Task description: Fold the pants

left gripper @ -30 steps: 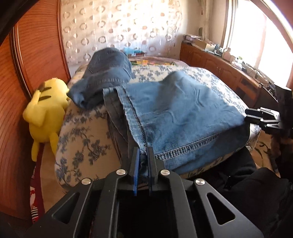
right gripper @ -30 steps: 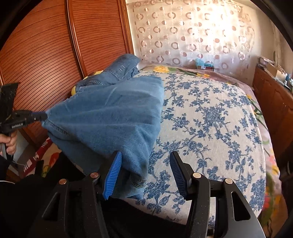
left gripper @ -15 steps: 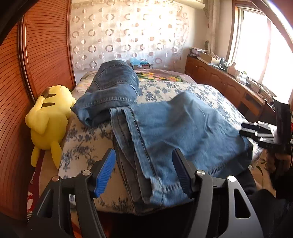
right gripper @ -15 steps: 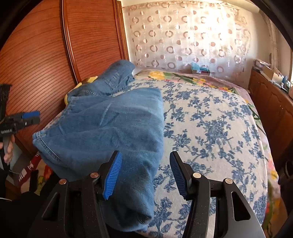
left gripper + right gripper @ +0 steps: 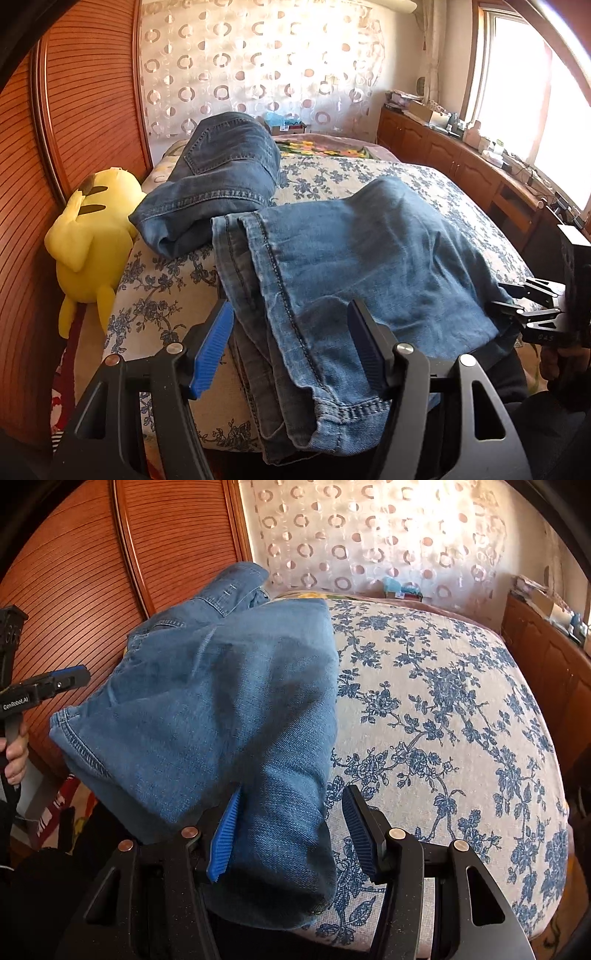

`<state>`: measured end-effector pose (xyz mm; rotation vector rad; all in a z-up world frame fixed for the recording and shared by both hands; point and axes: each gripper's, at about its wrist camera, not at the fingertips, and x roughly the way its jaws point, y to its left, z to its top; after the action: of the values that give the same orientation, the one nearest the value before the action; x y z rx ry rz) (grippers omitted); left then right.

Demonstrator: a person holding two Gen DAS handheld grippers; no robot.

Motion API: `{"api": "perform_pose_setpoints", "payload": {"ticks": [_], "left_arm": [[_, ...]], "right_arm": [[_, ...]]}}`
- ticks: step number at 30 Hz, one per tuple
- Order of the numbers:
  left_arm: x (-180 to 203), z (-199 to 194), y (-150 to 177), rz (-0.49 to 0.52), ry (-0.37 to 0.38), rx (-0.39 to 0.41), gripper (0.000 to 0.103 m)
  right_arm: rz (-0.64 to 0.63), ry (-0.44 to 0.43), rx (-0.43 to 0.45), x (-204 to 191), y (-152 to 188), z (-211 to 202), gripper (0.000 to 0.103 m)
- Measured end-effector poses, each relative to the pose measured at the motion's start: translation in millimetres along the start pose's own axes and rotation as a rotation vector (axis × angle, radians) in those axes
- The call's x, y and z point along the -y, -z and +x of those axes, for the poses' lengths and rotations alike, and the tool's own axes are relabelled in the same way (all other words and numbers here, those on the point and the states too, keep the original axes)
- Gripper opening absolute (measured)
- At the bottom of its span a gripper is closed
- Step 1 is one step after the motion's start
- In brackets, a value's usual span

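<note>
The pants (image 5: 369,258) lie folded at the near edge of the bed (image 5: 443,701), the hem end hanging over it. The left hand-held gripper (image 5: 291,350) is wide open around the hem, and the right hand-held gripper (image 5: 291,834) is open around the other corner. The next move, I think, is to close on both corners and fold again.

Black left gripper (image 5: 291,343) and right gripper (image 5: 290,830) frames carry ribbed blue pads, silver and copper screws.
</note>
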<state>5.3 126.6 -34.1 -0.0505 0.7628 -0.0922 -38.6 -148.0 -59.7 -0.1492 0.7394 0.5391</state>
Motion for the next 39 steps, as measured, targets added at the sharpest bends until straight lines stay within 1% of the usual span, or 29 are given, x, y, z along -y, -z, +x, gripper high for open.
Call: {"api": "perform_pose_setpoints", "payload": {"ticks": [6,12,15,17,20,22,26,31,34,35,39], "left_arm": [[-10.5,11.3,1.5,-0.019,-0.012,-0.016,0.065],[-24.7,26.2,-10.2,-0.049,-0.004,-0.01,0.067],[-30.8,42.1,-19.8,-0.066,0.011,-0.023,0.067],[-31.6,49.8,-22.7,-0.068,0.01,-0.036,0.067],[-31.7,56.9,-24.8,-0.077,0.001,-0.048,0.067],[-28.4,52.3,-25.5,-0.079,0.005,-0.033,0.067],[-19.2,43.1,-23.3,-0.06,0.023,-0.013,0.067],[-2.9,27.7,-18.2,-0.039,0.048,0.007,0.067],[10.4,17.4,-14.9,-0.019,0.055,0.014,0.067],[16.0,12.5,-12.3,-0.01,0.06,0.017,0.067],[34.8,0.6,-3.9,0.005,0.09,0.022,0.067]], "right_arm": [[-0.025,-0.019,0.015,7.2,-10.5,-4.6,0.056],[-0.059,-0.015,0.079,19.8,-47.9,-4.8,0.057],[-0.066,-0.05,0.089,28.5,-72.4,10.7,0.057],[-0.063,-0.069,0.069,33.9,-86.8,28.2,0.057],[-0.06,-0.034,0.021,40.6,-96.0,55.2,0.057],[-0.048,-0.022,0.004,42.2,-93.0,58.9,0.057],[-0.015,-0.029,-0.016,41.5,-76.5,49.1,0.057],[0.015,-0.026,-0.031,36.6,-44.2,24.3,0.057],[0.044,-0.037,-0.036,37.3,-33.8,11.3,0.057],[0.053,-0.043,-0.038,32.5,-31.2,-1.0,0.057],[0.077,-0.075,-0.058,29.4,-20.5,-14.0,0.057]]}}
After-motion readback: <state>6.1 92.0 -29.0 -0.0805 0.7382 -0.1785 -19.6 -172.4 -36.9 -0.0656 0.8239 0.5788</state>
